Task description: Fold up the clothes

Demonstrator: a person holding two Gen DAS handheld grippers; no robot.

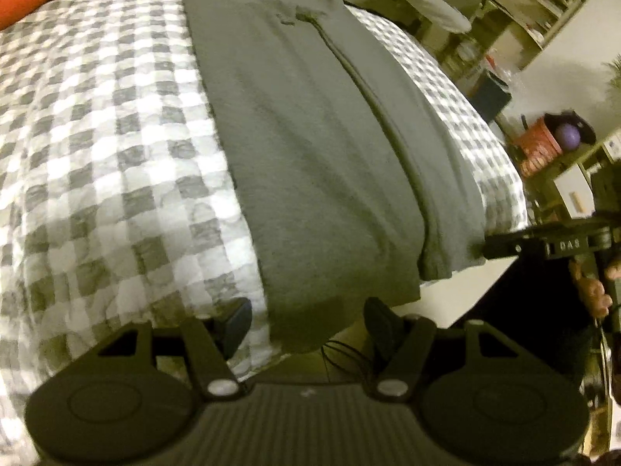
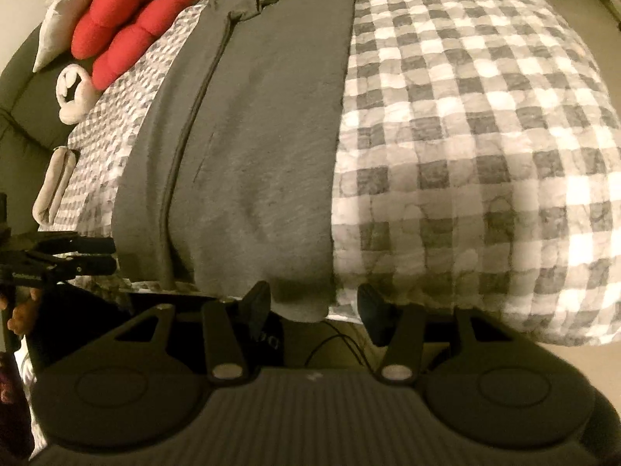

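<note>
My left gripper (image 1: 306, 320) and right gripper (image 2: 312, 306), jaws apart, straddle the long grey knit garment's (image 1: 310, 136) near hem on the checked grey-white quilt (image 1: 97, 136), ready to pinch and fold it.

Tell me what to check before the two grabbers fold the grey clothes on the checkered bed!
1. Grey garment lies flat and long on the checkered blanket: ok.
2. Its near hem hangs over the bed edge, within reach: ok.
3. Left gripper is open with the hem corner between its fingers: ok.
4. Right gripper is open around the other hem corner: ok.
5. Fingers are pressing on the cloth: not ok, neither pair has closed yet.
6. Red cushion stays off the garment: ok.
7. Far end of the garment is smooth: cannot tell, it looks bunched and blurry.
</note>
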